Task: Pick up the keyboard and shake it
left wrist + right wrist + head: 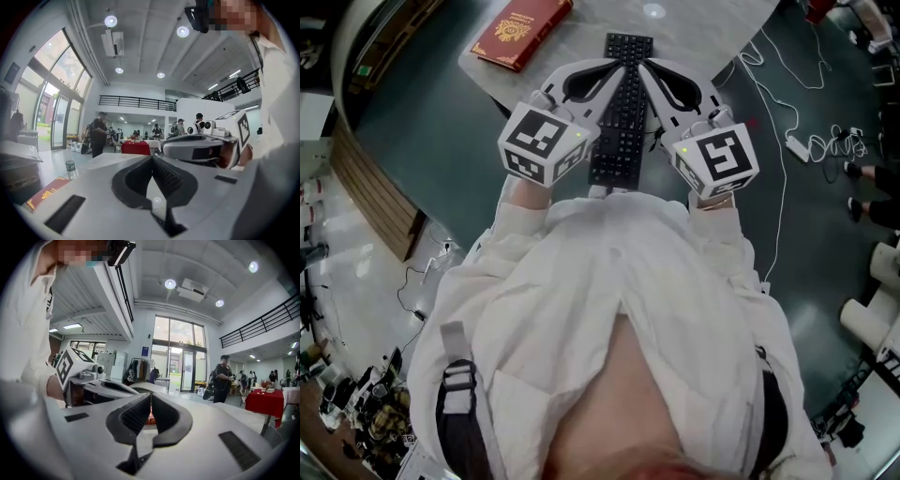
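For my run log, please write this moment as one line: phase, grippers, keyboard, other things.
phase: two-gripper hold | left gripper: shut on black keyboard | right gripper: shut on its other long side | red book: on table, untouched

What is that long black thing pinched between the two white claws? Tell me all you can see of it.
It is a slim black keyboard with rows of low keys, seemingly plastic. Keys up, it points lengthwise away from the person, its far end over the grey table. The left gripper and the right gripper are shut on its long edges, one per side.
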Available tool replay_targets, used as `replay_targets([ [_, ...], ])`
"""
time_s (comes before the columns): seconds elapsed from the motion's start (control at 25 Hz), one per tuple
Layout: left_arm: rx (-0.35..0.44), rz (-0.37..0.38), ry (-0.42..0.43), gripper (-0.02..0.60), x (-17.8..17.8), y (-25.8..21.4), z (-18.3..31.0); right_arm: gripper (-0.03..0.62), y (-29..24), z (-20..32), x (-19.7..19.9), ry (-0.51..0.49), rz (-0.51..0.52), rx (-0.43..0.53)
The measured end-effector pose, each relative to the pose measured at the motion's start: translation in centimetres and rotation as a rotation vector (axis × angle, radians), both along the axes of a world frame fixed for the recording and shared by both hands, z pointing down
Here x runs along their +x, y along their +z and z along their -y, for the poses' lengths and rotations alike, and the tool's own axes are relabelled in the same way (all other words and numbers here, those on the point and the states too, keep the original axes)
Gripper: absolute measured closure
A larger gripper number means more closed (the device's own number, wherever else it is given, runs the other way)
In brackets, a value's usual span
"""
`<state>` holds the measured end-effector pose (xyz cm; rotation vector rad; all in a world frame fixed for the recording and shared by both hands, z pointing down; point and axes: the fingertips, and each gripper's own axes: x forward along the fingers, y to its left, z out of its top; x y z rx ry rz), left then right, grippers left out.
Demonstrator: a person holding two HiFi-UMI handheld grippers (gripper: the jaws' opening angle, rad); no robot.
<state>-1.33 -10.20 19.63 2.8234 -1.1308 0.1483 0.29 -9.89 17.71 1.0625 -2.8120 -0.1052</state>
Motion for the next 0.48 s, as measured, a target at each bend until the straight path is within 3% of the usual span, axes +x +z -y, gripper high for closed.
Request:
replay_targets([
  [0.48, -0.019, -0.005, 0.021, 0.568, 1.2, 0.6, -0.7, 0.563, 0.5, -0.7, 1.2, 0.020, 0.000, -0.021],
])
